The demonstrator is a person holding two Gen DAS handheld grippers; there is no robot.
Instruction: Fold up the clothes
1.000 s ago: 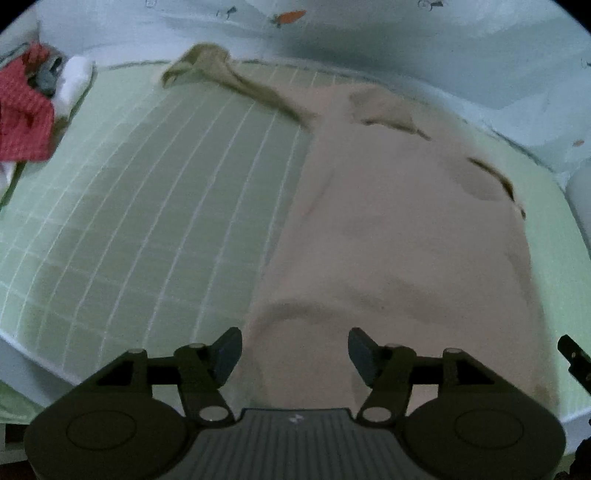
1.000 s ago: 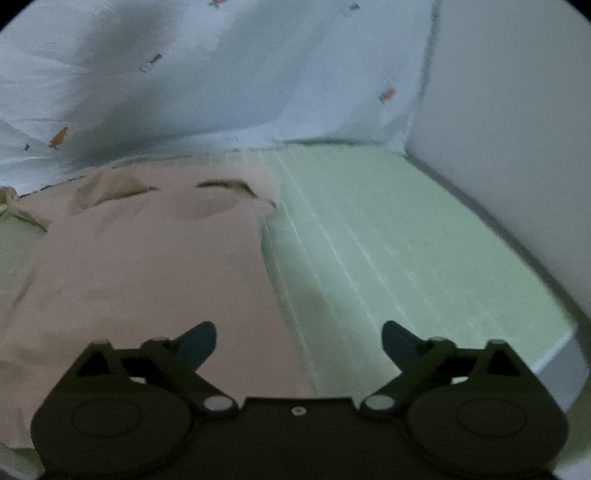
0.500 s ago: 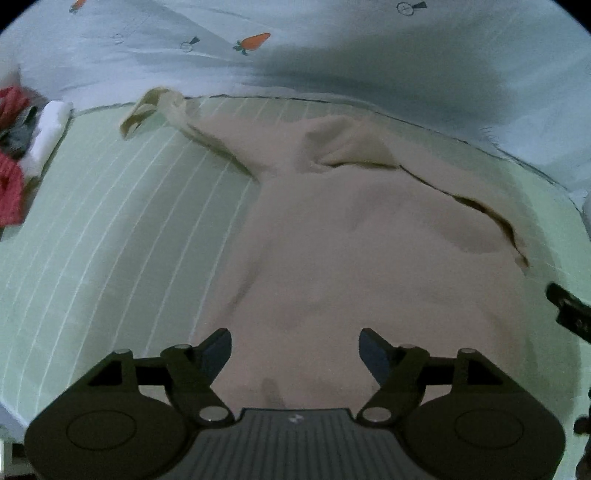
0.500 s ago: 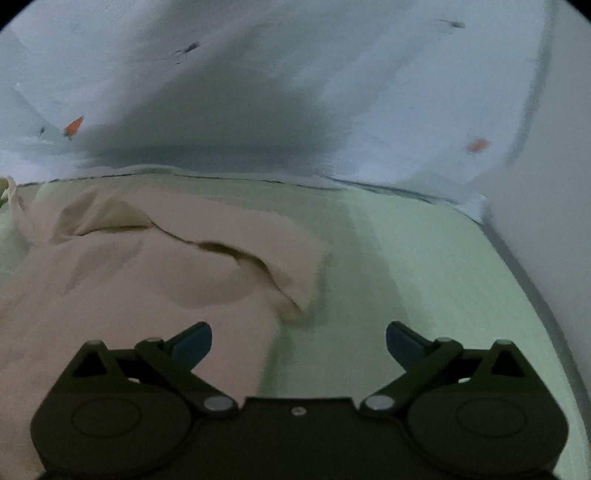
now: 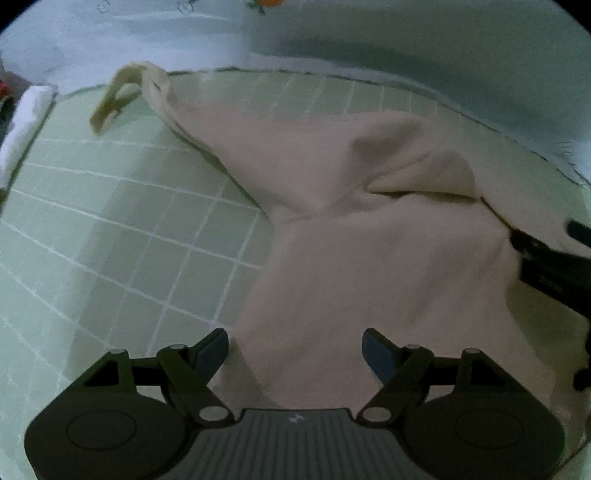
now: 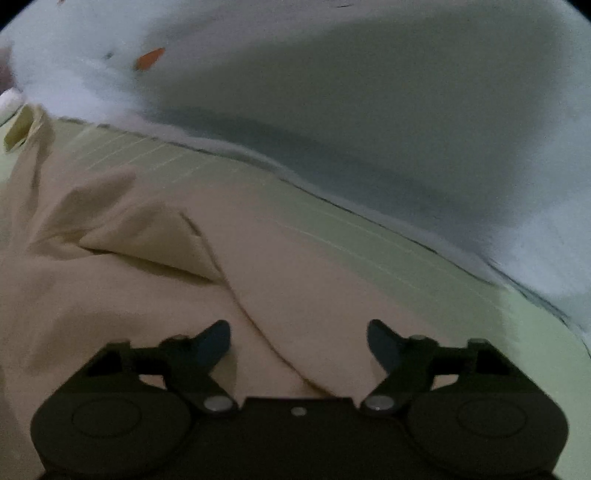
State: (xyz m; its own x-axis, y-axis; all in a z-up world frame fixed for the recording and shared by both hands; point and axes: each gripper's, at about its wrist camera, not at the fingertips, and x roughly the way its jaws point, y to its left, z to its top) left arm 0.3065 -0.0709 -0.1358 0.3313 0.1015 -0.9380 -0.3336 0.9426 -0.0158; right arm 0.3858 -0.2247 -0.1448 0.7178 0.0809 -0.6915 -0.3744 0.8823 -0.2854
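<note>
1. A pale green mattress cover with a white grid pattern (image 5: 122, 236) fills the lower ground.
2. A light blue carrot-print sheet (image 5: 369, 33) rises behind the cover's far edge.
3. A white rolled cloth (image 5: 26, 118) lies at the cover's left edge.

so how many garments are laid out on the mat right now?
1. A beige garment spread on the green checked mat, under both open tongs. More clothes may lie beyond the left edge of the left wrist view.

One beige garment (image 5: 369, 240) lies ahead of two grippers, on one green checked mat (image 5: 110, 221) beside one carrot-print sheet (image 6: 369, 110).
</note>
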